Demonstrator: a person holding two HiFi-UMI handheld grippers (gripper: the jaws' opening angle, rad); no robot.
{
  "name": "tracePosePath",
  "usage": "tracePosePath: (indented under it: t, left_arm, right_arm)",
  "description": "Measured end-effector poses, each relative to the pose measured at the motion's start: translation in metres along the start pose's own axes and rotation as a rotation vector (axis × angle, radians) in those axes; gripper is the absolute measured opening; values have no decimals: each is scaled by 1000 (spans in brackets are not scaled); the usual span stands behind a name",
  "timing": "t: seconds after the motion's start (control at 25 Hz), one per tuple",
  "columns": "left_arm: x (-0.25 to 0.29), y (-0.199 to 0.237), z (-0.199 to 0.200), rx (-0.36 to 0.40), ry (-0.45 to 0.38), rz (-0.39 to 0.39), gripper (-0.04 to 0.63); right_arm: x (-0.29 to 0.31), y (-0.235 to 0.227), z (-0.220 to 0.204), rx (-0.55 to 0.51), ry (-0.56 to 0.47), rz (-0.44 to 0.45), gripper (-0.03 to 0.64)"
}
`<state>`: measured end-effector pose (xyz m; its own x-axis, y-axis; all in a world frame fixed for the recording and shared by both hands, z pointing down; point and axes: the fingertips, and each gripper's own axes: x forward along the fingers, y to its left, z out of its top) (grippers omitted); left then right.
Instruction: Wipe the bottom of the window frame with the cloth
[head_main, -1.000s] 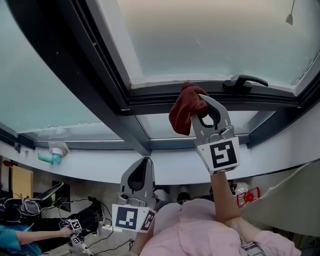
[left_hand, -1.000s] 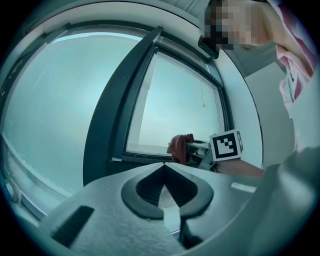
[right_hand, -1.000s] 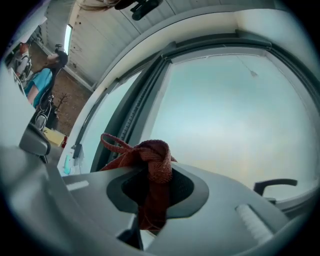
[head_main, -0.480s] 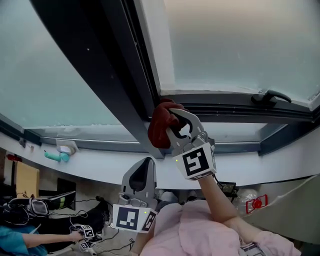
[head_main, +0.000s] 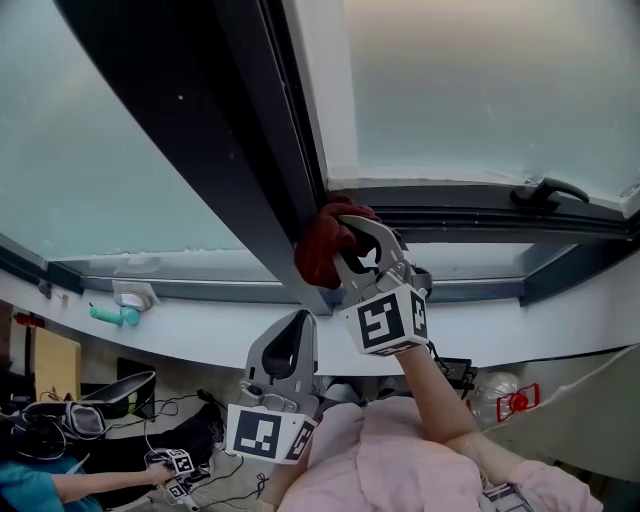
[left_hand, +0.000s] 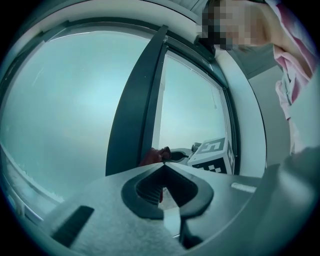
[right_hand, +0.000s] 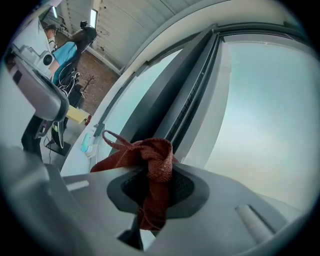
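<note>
- At the lower centre of the head view, the left gripper (head_main: 296, 325) points upward, its jaws closed together on nothing.
- Just above it, mid-frame, the right gripper (head_main: 350, 232) clamps the red cloth (head_main: 320, 245) between its jaws.
- The cloth sits at the corner where the bottom rail of the window frame (head_main: 470, 212) meets the dark upright post (head_main: 220, 150).
- At the far right, a black handle (head_main: 545, 190) lies on that rail.

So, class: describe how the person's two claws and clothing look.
The left claw and right claw are light grey and curved, with dark ribbed inner faces. Each carries a white cube bearing black square markers. The person wears a pink shirt.
</note>
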<state>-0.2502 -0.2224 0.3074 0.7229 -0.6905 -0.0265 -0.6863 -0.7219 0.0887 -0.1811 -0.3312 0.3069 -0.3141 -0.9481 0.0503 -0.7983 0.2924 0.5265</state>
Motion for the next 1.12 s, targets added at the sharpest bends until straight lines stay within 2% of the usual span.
tracePosePath:
  t: [0.32,0.48,0.64,1.12]
  left_arm:
    - [-4,-21,2,-9,-5,-3,-2]
    - [1,-27,7,9,-36,-2,-2]
    - [-6,-40,5,-9,-12,-12,-2]
    - [-5,-57,-4,-9,1,5,-2]
  right_arm:
    - [-7,1,-5,1,24,47,74]
    - [-5,-8,-6,-12,25,40,74]
    - [-20,-13,-18,18,70,27,74]
    - [-29,-27,-28,28,65,7,74]
